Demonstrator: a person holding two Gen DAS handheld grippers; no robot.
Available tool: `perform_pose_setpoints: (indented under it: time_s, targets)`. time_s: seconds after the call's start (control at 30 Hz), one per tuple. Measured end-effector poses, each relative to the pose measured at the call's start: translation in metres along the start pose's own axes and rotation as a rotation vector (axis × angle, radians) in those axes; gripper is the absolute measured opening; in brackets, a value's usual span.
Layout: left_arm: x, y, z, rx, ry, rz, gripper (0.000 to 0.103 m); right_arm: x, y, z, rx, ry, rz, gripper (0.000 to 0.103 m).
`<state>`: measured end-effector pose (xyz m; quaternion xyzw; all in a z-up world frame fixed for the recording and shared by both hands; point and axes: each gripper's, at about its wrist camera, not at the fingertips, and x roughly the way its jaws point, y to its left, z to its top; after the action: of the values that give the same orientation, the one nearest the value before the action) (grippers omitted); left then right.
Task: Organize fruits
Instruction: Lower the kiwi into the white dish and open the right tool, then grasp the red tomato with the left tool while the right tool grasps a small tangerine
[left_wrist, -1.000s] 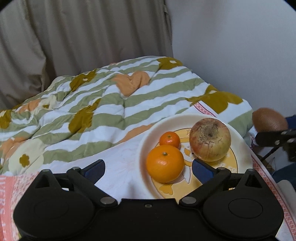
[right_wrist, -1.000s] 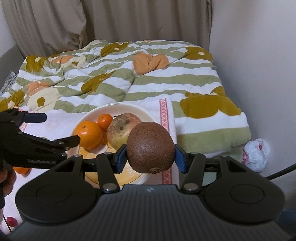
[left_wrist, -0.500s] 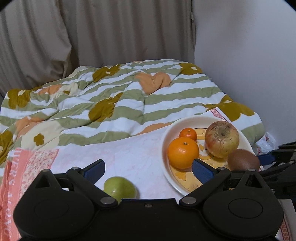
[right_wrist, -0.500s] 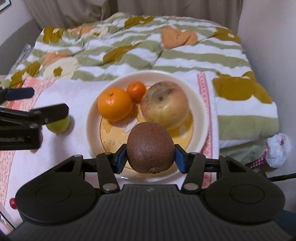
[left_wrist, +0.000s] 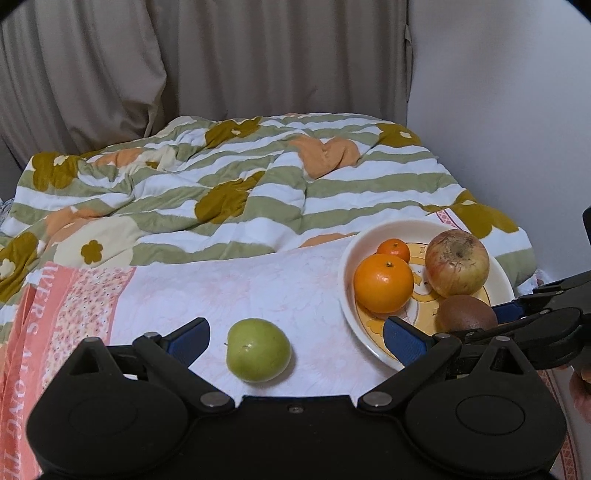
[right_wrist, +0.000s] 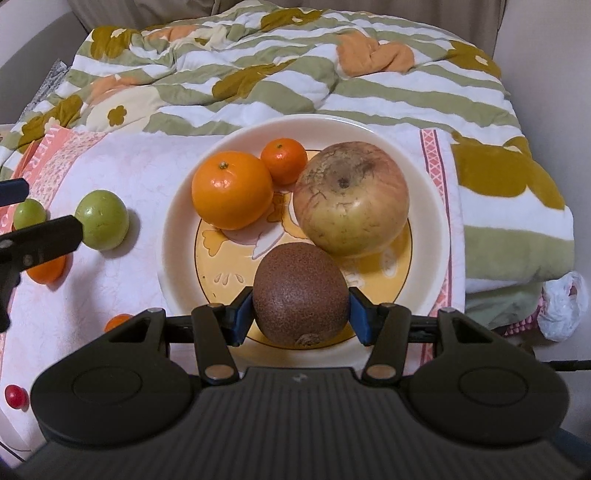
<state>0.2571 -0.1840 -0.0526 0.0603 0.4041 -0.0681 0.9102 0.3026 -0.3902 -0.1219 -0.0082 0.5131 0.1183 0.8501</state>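
Observation:
A brown kiwi (right_wrist: 301, 291) sits low over the near part of the cream plate (right_wrist: 177, 236), and my right gripper (right_wrist: 301, 319) is shut on it, blue pads against both sides. On the plate lie a large orange (right_wrist: 232, 188), a small mandarin (right_wrist: 283, 160) and a blotchy apple (right_wrist: 351, 199). In the left wrist view the kiwi (left_wrist: 467, 314) rests by the plate's (left_wrist: 345, 288) front rim. My left gripper (left_wrist: 295, 334) is open, left of the plate, with a green fruit (left_wrist: 258, 349) lying on the cloth between its fingers, untouched.
Left of the plate on the white-and-pink cloth lie a smaller green fruit (right_wrist: 29, 213), two small oranges (right_wrist: 46, 271) (right_wrist: 117, 321) and a red cherry (right_wrist: 15, 396). A striped floral quilt (left_wrist: 258, 192) lies behind. A wall (left_wrist: 498, 110) and the bed's edge are at right.
My right gripper came down over the plate with the kiwi until it sits among the fruit. My left gripper drew back left from the plate, bringing the green fruit into view.

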Motion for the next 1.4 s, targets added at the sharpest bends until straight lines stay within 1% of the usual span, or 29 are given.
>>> perform_pose_setpoints:
  time_s: [0.03, 0.07, 0.1, 0.13, 0.17, 0.23, 0.37, 0.43, 0.57, 0.67, 0.87, 1.0, 1.13, 1.3, 1.4]
  targets:
    - [-0.001, 0.001, -0.001, -0.003, -0.002, 0.001, 0.102, -0.002, 0.0, 0.0, -0.002, -0.013, -0.003, 0.073]
    - [-0.003, 0.002, -0.001, -0.005, -0.004, 0.003, 0.102, -0.006, 0.0, 0.0, -0.012, -0.03, 0.0, 0.081]
    - [-0.005, 0.003, -0.001, -0.006, -0.005, 0.005, 0.102, -0.008, 0.001, 0.001, -0.022, -0.038, 0.0, 0.088]
    - [-0.007, 0.004, -0.002, -0.011, -0.009, 0.01, 0.102, -0.011, 0.001, 0.001, -0.03, -0.046, -0.01, 0.1]
    - [-0.009, 0.005, -0.003, -0.016, -0.013, 0.014, 0.102, -0.014, 0.001, 0.001, -0.032, -0.062, -0.032, 0.103]
    - [-0.015, 0.006, -0.005, -0.025, -0.021, 0.015, 0.102, -0.025, -0.001, -0.003, -0.028, -0.097, -0.047, 0.103]
    - [-0.033, 0.001, -0.01, -0.034, -0.037, 0.045, 0.102, -0.049, -0.009, -0.01, 0.012, -0.14, -0.033, 0.103]
    - [-0.047, 0.0, -0.012, -0.048, -0.054, 0.057, 0.102, -0.065, -0.009, -0.016, 0.011, -0.169, -0.028, 0.103]
    - [-0.078, -0.002, -0.021, -0.092, -0.09, 0.076, 0.102, -0.099, -0.002, -0.028, -0.023, -0.221, -0.035, 0.103]
    - [-0.105, -0.005, -0.03, -0.114, -0.123, 0.104, 0.102, -0.126, 0.003, -0.039, -0.051, -0.263, -0.033, 0.103]
    - [-0.156, -0.005, -0.058, -0.164, -0.176, 0.173, 0.102, -0.164, 0.016, -0.059, -0.09, -0.333, 0.013, 0.103]
    - [-0.176, 0.003, -0.077, -0.207, -0.178, 0.223, 0.102, -0.172, 0.031, -0.068, -0.134, -0.346, 0.046, 0.103]
    - [-0.188, 0.015, -0.098, -0.258, -0.158, 0.271, 0.102, -0.171, 0.046, -0.075, -0.181, -0.339, 0.076, 0.103]
    - [-0.191, 0.028, -0.122, -0.31, -0.118, 0.312, 0.102, -0.158, 0.065, -0.078, -0.223, -0.32, 0.096, 0.103]
    - [-0.188, 0.035, -0.137, -0.34, -0.089, 0.323, 0.102, -0.144, 0.074, -0.079, -0.247, -0.297, 0.107, 0.103]
